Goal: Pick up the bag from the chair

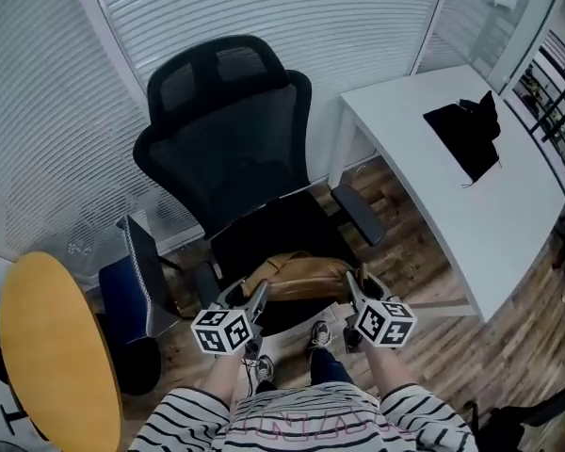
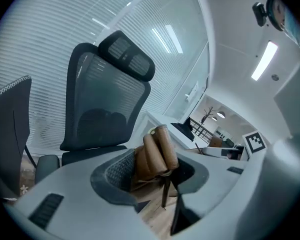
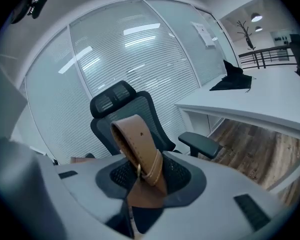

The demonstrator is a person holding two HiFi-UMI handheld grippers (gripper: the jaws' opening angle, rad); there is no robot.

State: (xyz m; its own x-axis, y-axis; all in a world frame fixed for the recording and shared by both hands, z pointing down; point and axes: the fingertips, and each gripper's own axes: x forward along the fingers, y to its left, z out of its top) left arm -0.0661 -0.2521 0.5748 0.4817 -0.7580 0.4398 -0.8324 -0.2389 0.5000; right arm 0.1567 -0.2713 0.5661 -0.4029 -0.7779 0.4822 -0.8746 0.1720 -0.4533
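A tan leather bag (image 1: 297, 278) hangs between my two grippers just over the front of the black office chair (image 1: 235, 149) seat. My left gripper (image 1: 261, 294) is shut on the bag's left handle (image 2: 157, 151), a brown strap loop pinched between its jaws. At the bag's other end my right gripper (image 1: 351, 288) is shut on the right strap (image 3: 140, 154), whose loop sticks up above the jaws. In the head view both grippers stand side by side in front of the person's striped shirt.
A white desk (image 1: 480, 205) with a black cloth (image 1: 466, 132) stands to the right. A round yellow table (image 1: 47, 356) and a blue chair (image 1: 132, 295) are at the left. Blinds cover the glass wall behind. The chair's armrest (image 1: 356, 213) juts out near the right gripper.
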